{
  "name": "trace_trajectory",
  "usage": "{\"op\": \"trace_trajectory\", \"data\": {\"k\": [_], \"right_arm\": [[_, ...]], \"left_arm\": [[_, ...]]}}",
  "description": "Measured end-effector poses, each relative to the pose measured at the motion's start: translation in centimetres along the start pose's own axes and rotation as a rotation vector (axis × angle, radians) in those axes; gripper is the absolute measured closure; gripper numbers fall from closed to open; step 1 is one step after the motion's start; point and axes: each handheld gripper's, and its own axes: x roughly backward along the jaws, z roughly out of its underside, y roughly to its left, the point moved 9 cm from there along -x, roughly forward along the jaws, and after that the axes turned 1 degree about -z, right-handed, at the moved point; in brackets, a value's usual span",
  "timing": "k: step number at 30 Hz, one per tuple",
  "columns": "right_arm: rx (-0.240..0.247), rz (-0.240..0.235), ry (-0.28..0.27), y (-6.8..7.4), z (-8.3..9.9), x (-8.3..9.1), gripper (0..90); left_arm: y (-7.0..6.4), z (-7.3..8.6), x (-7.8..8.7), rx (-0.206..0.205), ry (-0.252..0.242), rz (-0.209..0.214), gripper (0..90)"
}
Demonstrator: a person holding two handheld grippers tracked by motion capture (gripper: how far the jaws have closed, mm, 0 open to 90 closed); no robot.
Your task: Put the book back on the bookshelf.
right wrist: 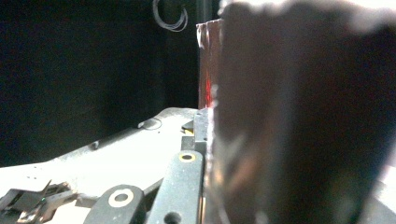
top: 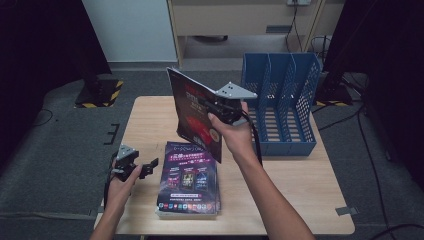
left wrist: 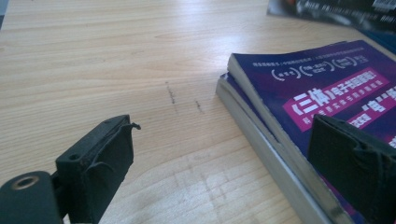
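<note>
you've got a blue file rack (top: pixel 280 107) with three slots standing upright on the far right of your wooden table (top: pixel 310 195). a strip of grey tape (top: pixel 346 210) sits near the table's right front corner. beyond the far edge, a yellow-and-black striped base (top: pixel 100 94) rests on the grey floor (top: pixel 50 145).

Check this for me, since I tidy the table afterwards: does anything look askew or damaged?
Two small things. The stack of magazines is uneven: the top copy overhangs the one below. The left gripper, open beside the stack, has frayed pads. The magazine held by the right gripper near the blue file rack looks intact.
</note>
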Motion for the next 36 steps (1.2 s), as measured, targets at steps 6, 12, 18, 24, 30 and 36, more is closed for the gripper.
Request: {"op": "trace_trajectory", "data": {"k": [6,12,18,24,30,36], "right_arm": [[-0.014,0.04,-0.007,-0.9,-0.7,0.2,87.0],[-0.026,0.071,-0.013,-1.9,-1.5,0.5,87.1],[-0.036,0.094,-0.026,-2.7,-2.4,1.2,87.0],[-0.049,0.121,-0.041,-3.5,-3.3,1.8,87.0],[-0.062,0.139,-0.044,-4.4,-3.7,2.4,87.1],[-0.067,0.151,-0.051,-4.8,-4.1,2.9,87.1]], "left_arm": [[0.5,0.4,-0.1,0.004,0.018,-0.028,6.8],[0.8,0.5,0.0,0.013,0.02,-0.038,6.8],[0.9,0.6,-0.1,0.008,0.028,-0.043,6.8],[1.2,0.9,-0.1,0.003,0.04,-0.062,6.8],[1.3,1.0,-0.2,0.006,0.048,-0.065,6.8],[1.3,1.1,-0.3,0.002,0.055,-0.065,6.8]]}}
